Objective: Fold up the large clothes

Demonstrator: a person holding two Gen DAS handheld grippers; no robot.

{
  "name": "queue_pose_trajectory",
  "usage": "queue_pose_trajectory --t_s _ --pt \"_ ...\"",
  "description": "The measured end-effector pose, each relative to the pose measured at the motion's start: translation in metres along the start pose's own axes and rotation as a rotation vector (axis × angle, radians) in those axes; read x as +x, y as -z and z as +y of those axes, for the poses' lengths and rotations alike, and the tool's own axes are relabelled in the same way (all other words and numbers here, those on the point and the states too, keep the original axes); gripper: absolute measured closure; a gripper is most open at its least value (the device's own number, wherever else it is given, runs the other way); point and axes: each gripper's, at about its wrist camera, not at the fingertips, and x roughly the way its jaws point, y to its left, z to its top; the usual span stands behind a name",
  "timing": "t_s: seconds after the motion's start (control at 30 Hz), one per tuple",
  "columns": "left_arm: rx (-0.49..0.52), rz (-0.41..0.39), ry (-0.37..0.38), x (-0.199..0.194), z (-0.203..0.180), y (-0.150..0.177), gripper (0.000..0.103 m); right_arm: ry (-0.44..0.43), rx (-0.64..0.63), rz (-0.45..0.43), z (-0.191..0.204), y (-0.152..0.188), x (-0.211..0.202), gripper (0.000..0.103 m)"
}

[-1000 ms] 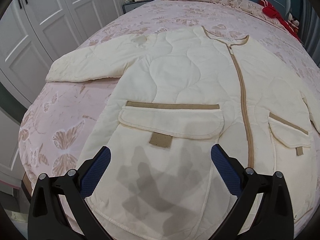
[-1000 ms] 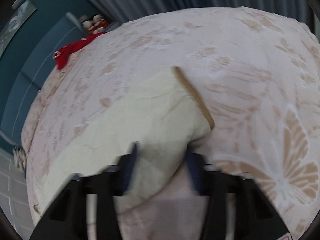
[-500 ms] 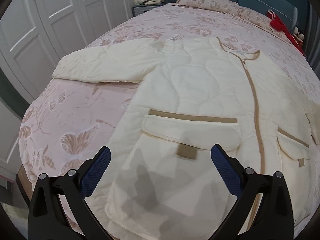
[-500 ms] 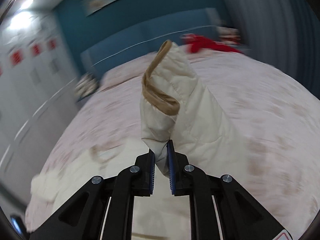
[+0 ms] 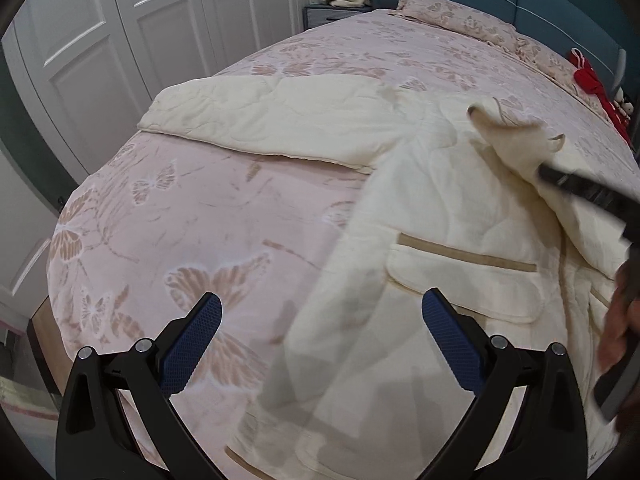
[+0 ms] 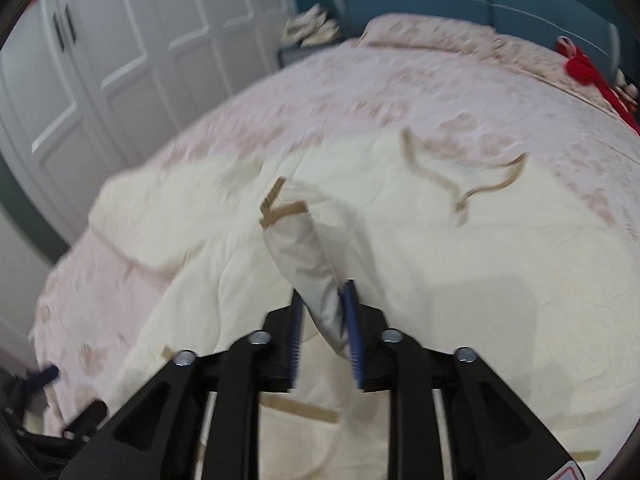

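Between the right pads: the sleeve [image 6: 308,256] of the cream jacket [image 5: 460,280], its tan-edged cuff [image 6: 280,208] standing up ahead of the fingertips.
Right gripper [image 6: 324,320]: jaws part-way and opening; the sleeve lies in the gap against the right-hand blue pad, but whether both pads press on it cannot be told.
Left gripper [image 5: 320,340]: jaws wide apart, nothing between the 2 blue pads; it hovers over the jacket's side edge and the bedspread.
Ahead of the left gripper: jacket spread front-up on the pink butterfly bedspread [image 5: 160,220]; its other sleeve [image 5: 260,120] stretches away to the far left; a flap pocket [image 5: 464,276] lies just beyond the right-hand pad.
Right of the left gripper: a hand [image 5: 618,332], blurred at the frame edge, with the right tool.
Far beyond both tools: pillow [image 5: 452,20], red cloth [image 5: 592,84], white wardrobe doors [image 5: 120,20].
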Motion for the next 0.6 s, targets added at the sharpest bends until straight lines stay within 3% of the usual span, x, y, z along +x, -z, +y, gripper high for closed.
queue_pose_trajectory --t_s 0.1,0.2,0.43,0.6 --pt "-0.004 -0.003 0.005 0.002 0.003 -0.003 0.005 0.01 -0.045 -0.003 0.017 0.007 -0.001 0.05" --pt "-0.003 0.001 0.018 0.004 0.001 -0.004 0.005 0.031 -0.072 -0.067 0.02 0.01 -0.033 0.038" --pt "-0.001 0.0 0.105 -0.001 -0.016 -0.01 0.005 0.119 0.037 -0.1 -0.028 0.034 -0.091 0.037" --pt "-0.063 0.1 0.302 0.016 -0.035 -0.024 0.005 0.216 0.226 -0.059 -0.099 0.079 -0.114 0.037"
